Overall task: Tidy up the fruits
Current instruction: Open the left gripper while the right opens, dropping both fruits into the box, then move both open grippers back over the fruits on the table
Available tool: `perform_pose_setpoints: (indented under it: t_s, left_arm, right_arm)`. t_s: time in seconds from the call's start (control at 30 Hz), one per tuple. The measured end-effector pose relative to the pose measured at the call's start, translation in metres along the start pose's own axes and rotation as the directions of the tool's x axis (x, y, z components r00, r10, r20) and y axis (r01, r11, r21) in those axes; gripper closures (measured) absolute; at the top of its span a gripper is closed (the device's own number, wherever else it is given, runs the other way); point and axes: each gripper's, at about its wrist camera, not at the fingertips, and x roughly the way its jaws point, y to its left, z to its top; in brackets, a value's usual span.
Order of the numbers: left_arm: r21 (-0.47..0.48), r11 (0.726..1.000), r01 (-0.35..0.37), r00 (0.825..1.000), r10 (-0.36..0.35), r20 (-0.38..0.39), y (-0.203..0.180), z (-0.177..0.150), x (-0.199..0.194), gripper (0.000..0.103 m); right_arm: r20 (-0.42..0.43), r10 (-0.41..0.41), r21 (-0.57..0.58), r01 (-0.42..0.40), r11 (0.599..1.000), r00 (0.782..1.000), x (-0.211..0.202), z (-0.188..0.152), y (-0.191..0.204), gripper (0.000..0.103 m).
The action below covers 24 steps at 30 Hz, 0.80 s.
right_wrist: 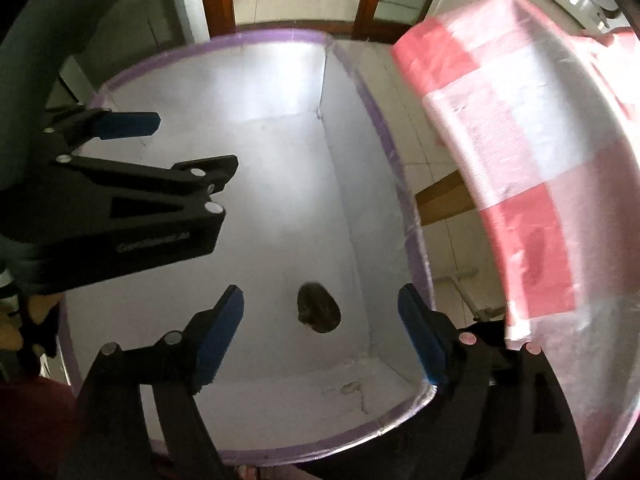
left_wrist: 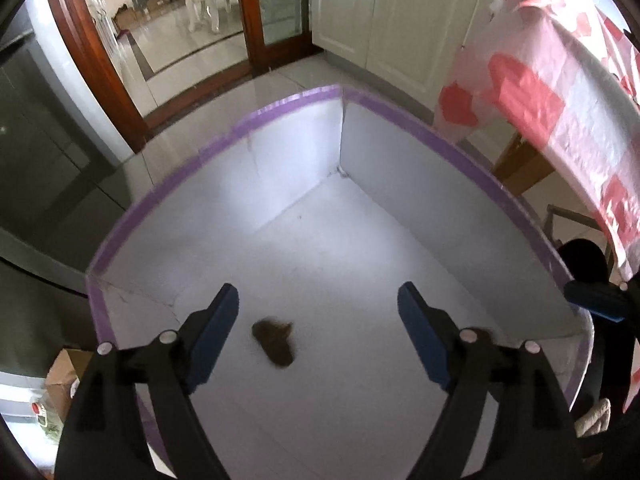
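Both claws stand released, pointing down into a white box. Between the spread blue pads of the left gripper (left_wrist: 318, 308) a blurred brown fruit (left_wrist: 275, 343) shows below, touching neither pad. The right gripper (right_wrist: 320, 308) likewise frames a dark brown fruit (right_wrist: 319, 308) near the box's right wall, free of its pads. The box (left_wrist: 280, 120), edged with purple tape, holds nothing else that can be made out. A table draped in a red-and-white checked cloth (right_wrist: 520, 152) overhangs just beside its right rim. Beyond lie a tiled floor (left_wrist: 192, 40), white cabinets (left_wrist: 400, 12) and a wood-framed glass door (left_wrist: 276, 4).
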Motion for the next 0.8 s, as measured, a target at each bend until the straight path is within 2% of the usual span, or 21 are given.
perform_pose_setpoints:
  t_s: [0.1, 0.13, 0.2, 0.27, 0.33, 0.43, 0.47, 0.5, 0.53, 0.57, 0.63, 0.7, 0.73, 0.8]
  left_arm:
    - [0.004, 1.000, 0.000, 0.999, 0.000, 0.036, -0.004, 0.006, -0.010, 0.013]
    - [0.005, 1.000, -0.001, 0.998, 0.001, 0.064, -0.007, 0.008, -0.016, 0.010]
    - [0.002, 1.000, -0.008, 0.992, 0.008, 0.124, -0.008, 0.013, -0.027, 0.009]
    - [-0.010, 1.000, -0.021, 0.976, 0.023, 0.218, -0.009, 0.017, -0.046, 0.008]
    - [-0.015, 1.000, -0.022, 0.952, 0.025, 0.305, -0.012, 0.021, -0.066, 0.003]
    - [0.004, 1.000, -0.008, 0.896, 0.005, 0.443, -0.024, 0.034, -0.106, 0.002]
    - [0.035, 0.999, 0.006, 0.870, -0.022, 0.492, -0.035, 0.042, -0.125, 0.002]
    - [0.056, 0.998, 0.016, 0.856, -0.042, 0.516, -0.042, 0.047, -0.135, 0.002]
    - [0.093, 0.995, 0.032, 0.831, -0.078, 0.551, -0.056, 0.054, -0.152, 0.002]
    - [0.121, 0.992, 0.045, 0.815, -0.106, 0.569, -0.070, 0.058, -0.162, 0.002]
    - [0.198, 0.976, 0.096, 0.786, -0.196, 0.586, -0.108, 0.070, -0.181, 0.002]
    - [0.269, 0.950, 0.159, 0.781, -0.288, 0.555, -0.145, 0.079, -0.188, 0.002]
    - [0.317, 0.925, 0.208, 0.781, -0.353, 0.515, -0.173, 0.086, -0.189, 0.002]
    - [0.380, 0.884, 0.273, 0.782, -0.434, 0.447, -0.216, 0.094, -0.187, 0.002]
  right_arm:
    - [0.040, 0.024, 0.018, -0.025, 1.000, 0.999, -0.017, -0.004, -0.006, 0.026]
    - [0.050, 0.033, 0.019, -0.034, 0.999, 0.998, -0.023, -0.006, -0.007, 0.026]
    - [0.106, 0.079, 0.009, -0.081, 0.997, 0.991, -0.042, -0.012, -0.008, 0.026]
    - [0.178, 0.100, -0.008, -0.101, 0.995, 0.979, -0.064, -0.019, -0.010, 0.025]
    - [0.261, 0.105, -0.021, -0.103, 0.994, 0.960, -0.085, -0.027, -0.018, 0.022]
    - [0.425, 0.014, 0.023, -0.026, 0.999, 0.905, -0.137, -0.046, -0.041, 0.021]
    - [0.460, -0.018, 0.050, -0.006, 0.999, 0.888, -0.149, -0.051, -0.049, 0.017]
    - [0.507, -0.068, 0.100, 0.020, 0.995, 0.859, -0.168, -0.061, -0.062, 0.016]
    - [0.540, -0.112, 0.147, 0.037, 0.988, 0.834, -0.184, -0.070, -0.075, 0.016]
    - [0.560, -0.147, 0.185, 0.050, 0.981, 0.815, -0.194, -0.079, -0.086, 0.016]
    - [0.594, -0.270, 0.325, 0.081, 0.942, 0.758, -0.222, -0.105, -0.121, 0.016]
    - [0.582, -0.369, 0.441, 0.100, 0.892, 0.725, -0.239, -0.128, -0.151, 0.016]
    - [0.558, -0.440, 0.526, 0.110, 0.843, 0.703, -0.247, -0.146, -0.174, 0.016]
    - [0.502, -0.528, 0.640, 0.117, 0.760, 0.685, -0.254, -0.167, -0.206, 0.016]
